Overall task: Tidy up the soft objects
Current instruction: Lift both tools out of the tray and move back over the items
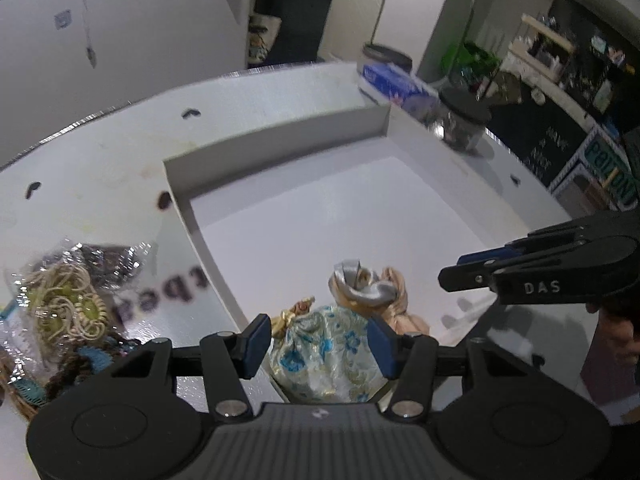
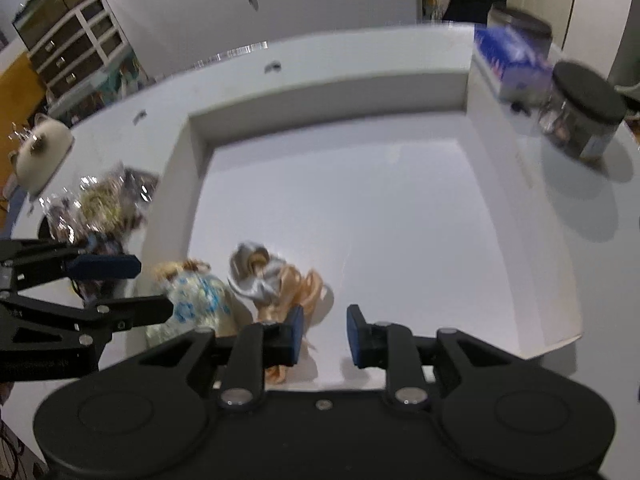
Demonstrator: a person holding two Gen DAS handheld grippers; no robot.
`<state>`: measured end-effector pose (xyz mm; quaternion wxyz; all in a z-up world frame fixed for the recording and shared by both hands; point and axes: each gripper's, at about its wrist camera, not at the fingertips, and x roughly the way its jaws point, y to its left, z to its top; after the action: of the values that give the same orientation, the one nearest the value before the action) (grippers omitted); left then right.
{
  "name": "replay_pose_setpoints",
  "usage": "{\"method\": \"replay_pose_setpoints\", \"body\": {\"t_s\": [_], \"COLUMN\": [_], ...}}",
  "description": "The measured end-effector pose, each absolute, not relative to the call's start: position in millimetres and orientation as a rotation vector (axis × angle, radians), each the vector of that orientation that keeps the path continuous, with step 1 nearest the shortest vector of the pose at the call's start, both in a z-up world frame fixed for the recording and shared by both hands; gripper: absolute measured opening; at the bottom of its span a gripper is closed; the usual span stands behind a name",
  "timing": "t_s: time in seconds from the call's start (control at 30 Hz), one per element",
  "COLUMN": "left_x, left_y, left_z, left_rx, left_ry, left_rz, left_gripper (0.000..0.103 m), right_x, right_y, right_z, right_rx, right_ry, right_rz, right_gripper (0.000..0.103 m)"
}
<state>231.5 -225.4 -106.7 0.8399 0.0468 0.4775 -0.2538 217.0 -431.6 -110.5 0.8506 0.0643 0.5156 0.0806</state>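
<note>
Left gripper (image 1: 319, 346) is seen about half open, with the blue-floral pouch (image 1: 324, 352) sitting right between the pads; whether it's actually being squeezed or just flanked can't be told from either view, tbh. Right gripper (image 2: 324, 334) is kept to a narrow gap with only bare tray floor showing in it, so nothing is held there. Both pouches are parked in the near-left corner of the white tray (image 1: 276, 136). The floral one is up against the wall and the peach satin pouch (image 2: 298, 288), with its silver knot, is touching it on the right. Handling-wise, these are probably light, squashy fabric things, and the satin is likely slippery, so a grip on the smooth belly could be expected to slide. The gathered neck or knot looks like the better place to be grabbed, since the cloth is bunched and firmer there. Nothing fragile is suggested, so a firm pinch should be tolerated. As for the views: the crinkly plastic bag of cords (image 1: 68, 300) on the surface (image 1: 100, 160) left of the tray is shown clearly only by the left wrist camera. It's mostly a blur in the other. The gap of the right gripper and the tray's whole floor are given only by the right wrist camera, where the floral pouch seems to lie mostly beyond the left fingertips.
</note>
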Motion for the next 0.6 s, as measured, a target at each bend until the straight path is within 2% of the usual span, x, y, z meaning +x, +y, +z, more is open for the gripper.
{"method": "replay_pose_setpoints", "body": {"t_s": [0.2,0.37,0.43,0.6], "left_x": [215,197,189,167], "left_y": [-217,-211,-209,-205], "left_z": [-78,-55,-49,-36], "left_rx": [0.017,-0.048,-0.068,-0.098], "left_ry": [0.924,0.852,0.825,0.767], "left_rz": [-0.485,-0.438,-0.41,-0.342], "left_gripper": [0.054,0.057,0.066,0.081], "right_x": [202,183,175,154], "right_y": [-439,-447,-450,-457], "right_z": [-74,-49,-42,-30], "right_rx": [0.112,0.095,0.085,0.046], "right_ry": [0.948,0.833,0.787,0.696], "right_rz": [0.202,0.216,0.214,0.204], "right_gripper": [0.028,0.035,0.038,0.054]}}
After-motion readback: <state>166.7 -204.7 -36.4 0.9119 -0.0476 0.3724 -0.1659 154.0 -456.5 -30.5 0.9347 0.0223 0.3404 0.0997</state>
